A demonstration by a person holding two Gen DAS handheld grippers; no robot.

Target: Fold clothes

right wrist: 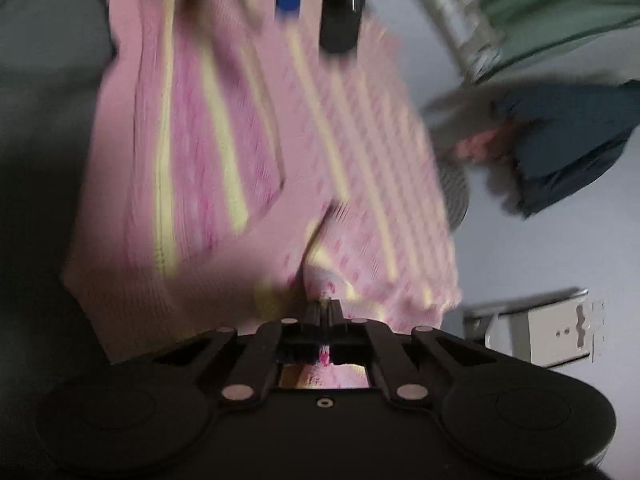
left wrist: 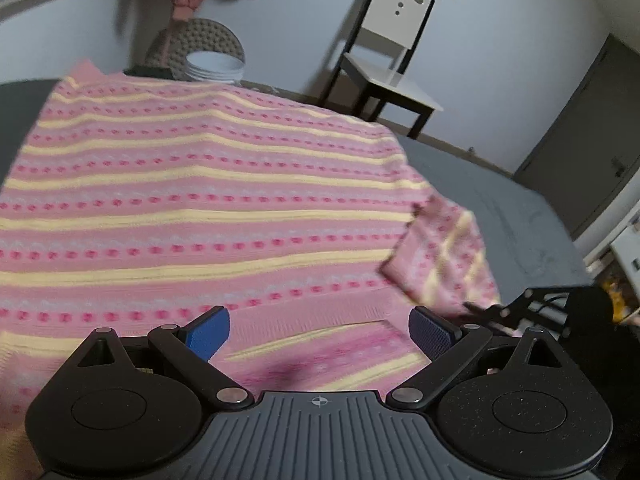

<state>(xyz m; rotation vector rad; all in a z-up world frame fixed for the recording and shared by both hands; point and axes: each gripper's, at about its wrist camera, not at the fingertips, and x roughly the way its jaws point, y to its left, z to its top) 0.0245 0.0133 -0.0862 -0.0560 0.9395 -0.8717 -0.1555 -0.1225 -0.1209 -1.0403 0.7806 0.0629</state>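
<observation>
Pink knit garment [left wrist: 208, 200], striped in yellow with rows of darker pink dots, spread across most of a grey bed [left wrist: 500, 208]; one corner or sleeve [left wrist: 440, 256] doubled back over the right edge. Fabric soft, loosely ribbed, prone to stretching and sagging under own weight.

Right gripper [right wrist: 325, 305]: fingers together, clamped on a bunched edge of the garment, cloth lifted and draped away from the pinch. Left gripper [left wrist: 319, 330]: blue pads [left wrist: 208, 334] well apart, poised low over the near hem, nothing between them.

Risks, as judged:
- Slip at the right pinch. Cause: small bite on thick knit, load carried at one point only.
- Skewed fold line. Cause: one edge raised while the near hem lies unheld.
- Bunching under the left gripper. Cause: closure on several layers instead of the hem alone.
- Motion blur in the right wrist view; exact depth of grip not determinable.
</observation>
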